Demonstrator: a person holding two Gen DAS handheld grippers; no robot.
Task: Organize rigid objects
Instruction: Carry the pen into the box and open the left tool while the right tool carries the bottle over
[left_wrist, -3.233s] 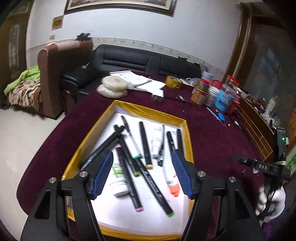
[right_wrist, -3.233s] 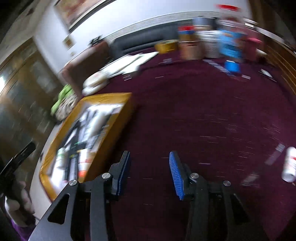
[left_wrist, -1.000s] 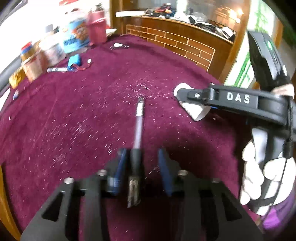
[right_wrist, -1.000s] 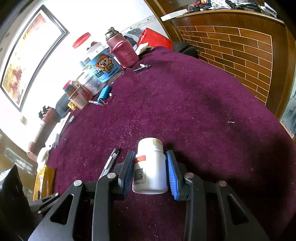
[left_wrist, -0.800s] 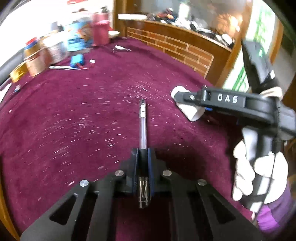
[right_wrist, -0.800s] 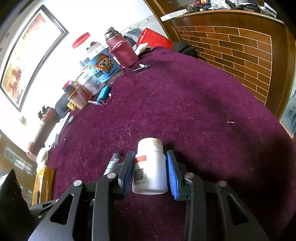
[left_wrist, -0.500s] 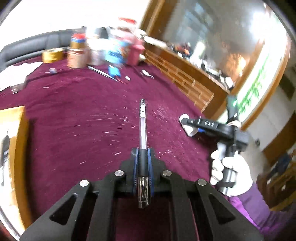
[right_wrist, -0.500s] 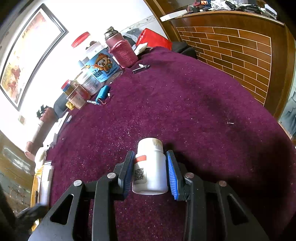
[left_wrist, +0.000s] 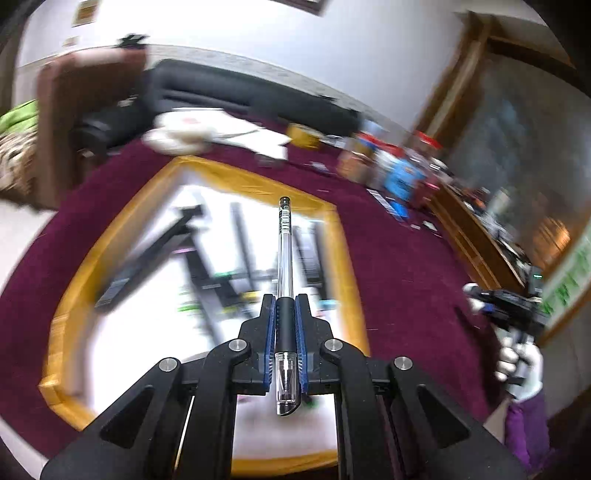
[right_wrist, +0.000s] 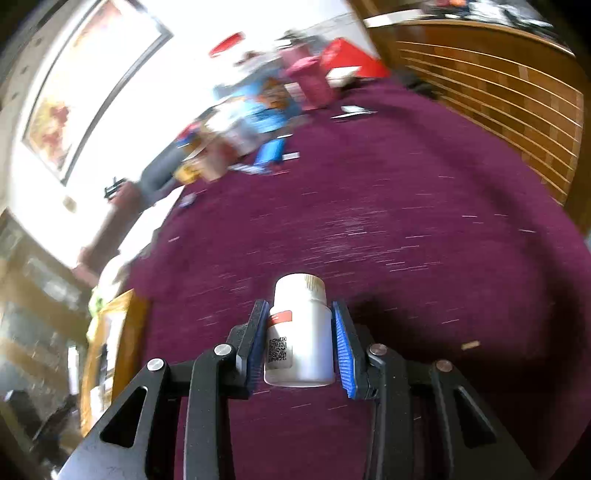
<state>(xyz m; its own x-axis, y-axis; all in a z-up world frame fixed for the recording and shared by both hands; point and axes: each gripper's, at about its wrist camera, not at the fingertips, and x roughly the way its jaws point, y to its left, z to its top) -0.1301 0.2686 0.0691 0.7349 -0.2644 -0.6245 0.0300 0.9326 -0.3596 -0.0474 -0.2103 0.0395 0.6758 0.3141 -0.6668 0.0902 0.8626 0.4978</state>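
the table is covered in a deep maroon velvet cloth (left_wrist: 399, 266), its nap flecked with pale lint. on it sits a shallow rectangular tray (left_wrist: 343, 258) with a glossy yellow-gold rim and a white floor; dark slim markers (left_wrist: 207, 273) lie scattered inside, smeared by motion blur so their caps and colours are hard to read

the left gripper (left_wrist: 285, 314) is matte black plastic with ribbed blue rubber pads (left_wrist: 270, 325). its jaws are clenched tight on a ballpoint pen (left_wrist: 284, 251): a slender clear plastic barrel with a black rubber grip sleeve pinched between the pads and a transparent cap pointing back toward the camera. the pen's far end, with a small black plug, reaches out over the tray, above the white floor

the right gripper (right_wrist: 300, 332) has the same build. its jaws stand partway apart, pressed on both sides of a small white plastic bottle (right_wrist: 301, 332), a smooth squat cylinder with a ribbed screw cap, a red-topped label and a printed qr code. the bottle is gripped by its body, cap pointing away, held above bare maroon cloth, with the tray's corner well off to the left

in the left wrist view, a white-gloved hand (left_wrist: 519, 365) holds the other gripper at the far right edge
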